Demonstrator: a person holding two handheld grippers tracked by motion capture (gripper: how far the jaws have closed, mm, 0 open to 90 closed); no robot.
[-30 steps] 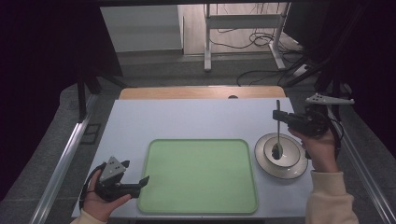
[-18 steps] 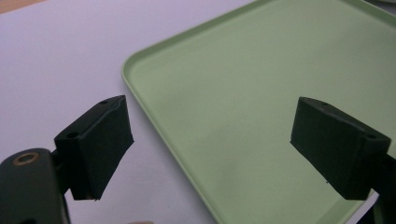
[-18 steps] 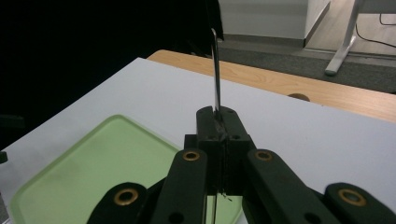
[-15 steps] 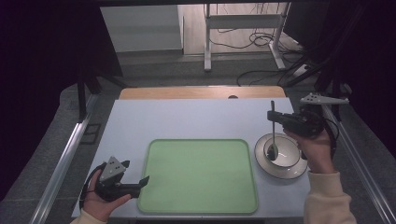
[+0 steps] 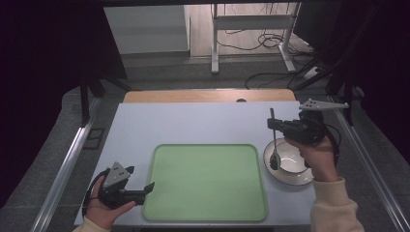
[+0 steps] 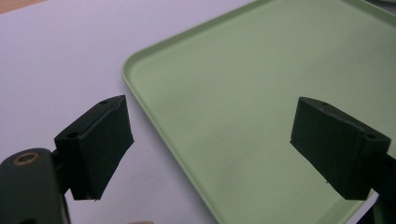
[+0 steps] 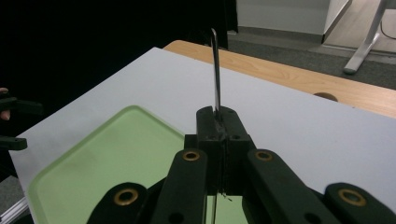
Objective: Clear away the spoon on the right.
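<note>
My right gripper (image 5: 272, 124) is shut on the handle of a dark metal spoon (image 5: 273, 145). The spoon hangs upright, its bowl end low over the left side of a white bowl (image 5: 299, 181) on the table's right. In the right gripper view the handle (image 7: 215, 70) rises straight from the closed jaws of the right gripper (image 7: 223, 119). A light green tray (image 5: 203, 181) lies in the middle of the table. My left gripper (image 5: 145, 190) rests at the tray's front left corner. Its jaws stand wide apart in the left gripper view (image 6: 210, 140), over the tray's edge (image 6: 140, 93), with nothing between them.
The pale table top (image 5: 193, 123) stretches behind the tray, with a wooden strip (image 5: 208, 95) at its far edge. Metal rails run along both sides of the table. Desk legs and cables stand on the floor beyond.
My right hand has carried the spoon to the left, from over the middle of the bowl to its left side. The left hand has stayed put.
</note>
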